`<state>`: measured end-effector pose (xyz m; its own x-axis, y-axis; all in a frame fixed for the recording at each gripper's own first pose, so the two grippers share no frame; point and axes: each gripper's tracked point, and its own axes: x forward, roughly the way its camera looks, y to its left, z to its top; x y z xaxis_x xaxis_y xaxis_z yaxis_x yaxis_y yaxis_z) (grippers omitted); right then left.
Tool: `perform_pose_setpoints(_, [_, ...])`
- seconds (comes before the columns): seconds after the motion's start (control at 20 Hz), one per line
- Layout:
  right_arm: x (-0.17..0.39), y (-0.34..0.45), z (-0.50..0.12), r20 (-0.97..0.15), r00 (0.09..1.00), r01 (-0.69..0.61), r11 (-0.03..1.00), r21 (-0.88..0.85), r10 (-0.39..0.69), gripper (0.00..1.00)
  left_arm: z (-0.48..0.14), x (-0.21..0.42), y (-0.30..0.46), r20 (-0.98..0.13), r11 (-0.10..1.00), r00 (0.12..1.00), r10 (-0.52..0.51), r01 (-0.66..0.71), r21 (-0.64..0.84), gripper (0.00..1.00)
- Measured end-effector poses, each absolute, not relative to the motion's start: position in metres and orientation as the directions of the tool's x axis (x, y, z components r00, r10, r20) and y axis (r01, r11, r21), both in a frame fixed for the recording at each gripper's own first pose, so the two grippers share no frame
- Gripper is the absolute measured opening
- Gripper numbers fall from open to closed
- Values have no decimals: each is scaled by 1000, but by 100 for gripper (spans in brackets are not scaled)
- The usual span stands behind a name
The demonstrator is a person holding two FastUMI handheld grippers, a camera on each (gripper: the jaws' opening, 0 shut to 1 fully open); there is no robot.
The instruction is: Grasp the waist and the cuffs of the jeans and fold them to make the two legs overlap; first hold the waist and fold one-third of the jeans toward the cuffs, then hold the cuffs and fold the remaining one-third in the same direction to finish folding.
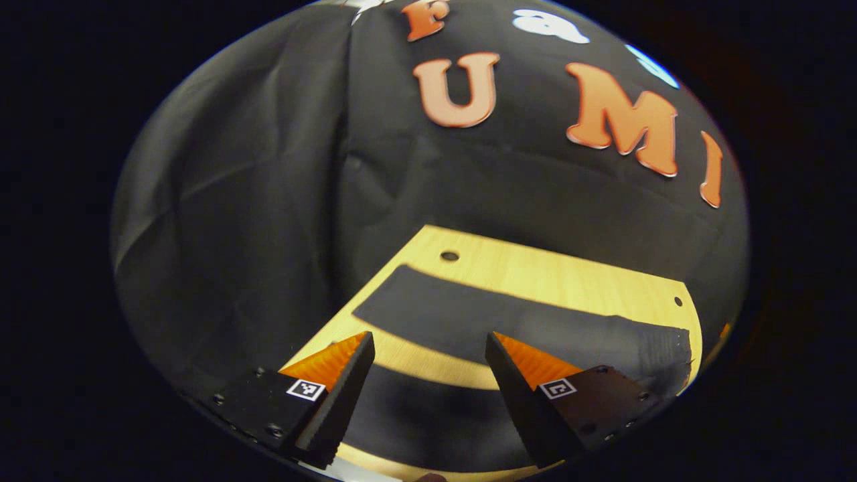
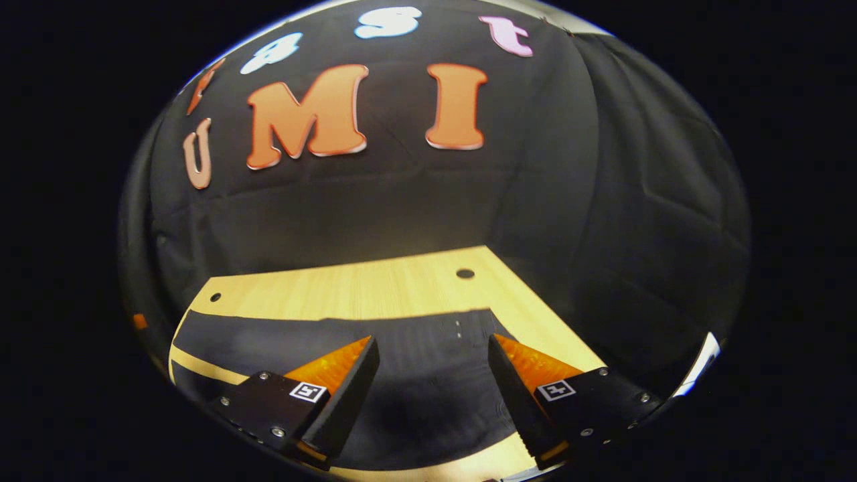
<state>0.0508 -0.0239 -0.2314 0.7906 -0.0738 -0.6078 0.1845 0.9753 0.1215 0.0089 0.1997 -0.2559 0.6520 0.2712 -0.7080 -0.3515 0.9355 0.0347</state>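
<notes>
Unlabelled, dark jeans (image 1: 509, 321) lie flat on the wooden table (image 1: 535, 268).

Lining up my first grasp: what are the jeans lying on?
The jeans lie flat on a light wooden table, bare wood showing between the legs. Whatever is beneath the cloth itself is covered.
</notes>
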Motion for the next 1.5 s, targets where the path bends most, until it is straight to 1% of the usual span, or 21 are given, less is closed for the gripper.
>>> perform_pose_setpoints(0.15, [46, -33, -260, -686, 722, 226, 967, 116, -87, 98, -294, -13, 230, -800, 910, 517, 305, -406, 85, 100])
perform_pose_setpoints(0.2, [47, -31, -267, -710, 701, 237, 962, 135, -73, 99, -310, -20, 234, -833, 904, 467, 297, -417, 89, 100])
perform_pose_setpoints(0.3, [40, -30, -281, -757, 652, 279, 941, 191, -39, 99, -341, -24, 234, -888, 883, 383, 252, -467, 49, 100])
perform_pose_setpoints(0.5, [28, -33, -293, -814, 577, 370, 911, 183, -71, 99, -380, -47, 245, -956, 822, 212, 205, -567, 50, 100])
perform_pose_setpoints(0.6, [22, -32, -298, -843, 532, 400, 902, 164, -83, 98, -393, -56, 242, -971, 810, 161, 179, -584, 53, 100])
perform_pose_setpoints(0.7, [14, -35, -308, -872, 482, 423, 895, 145, -87, 98, -390, -59, 245, -982, 796, 95, 165, -601, 75, 100])
perform_pose_setpoints(0.8, [6, -37, -325, -897, 435, 439, 888, 138, -76, 98, -387, -52, 246, -990, 774, 18, 143, -625, 100, 100])
perform_pose_setpoints(0.9, [1, -41, -341, -918, 393, 468, 872, 144, -59, 98, -383, -50, 243, -994, 735, -54, 96, -670, 107, 100])
perform_pose_setpoints(1.0, [-3, -49, -357, -936, 349, 499, 853, 149, -40, 98, -382, -47, 240, -992, 675, -109, 62, -727, 122, 100])
perform_pose_setpoints(1.1, [-6, -56, -372, -954, 299, 527, 835, 158, -8, 98, -388, -52, 244, -988, 618, -142, 57, -772, 146, 100])
perform_pose_setpoints(1.2, [-10, -63, -388, -968, 249, 546, 825, 149, 10, 98, -397, -54, 248, -983, 591, -174, 58, -788, 175, 100])
perform_pose_setpoints(1.25, [-14, -65, -395, -975, 221, 555, 820, 140, 17, 98, -399, -50, 248, -983, 581, -175, 54, -796, 173, 100])
perform_pose_setpoints(1.3, [-15, -67, -402, -978, 207, 563, 813, 146, 32, 97, -399, -51, 248, -979, 572, -196, 52, -798, 190, 99])
perform_pose_setpoints(1.4, [-17, -70, -413, -982, 179, 596, 788, 154, 57, 97, -402, -61, 249, -974, 551, -221, 57, -806, 215, 94])
perform_pose_setpoints(1.45, [-18, -73, -419, -983, 173, 616, 772, 156, 61, 97, -404, -58, 249, -974, 535, -219, 54, -818, 213, 94])
perform_pose_setpoints(1.5, [-23, -76, -426, -988, 144, 642, 754, 139, 60, 96, -406, -57, 248, -976, 517, -212, 44, -831, 204, 94])
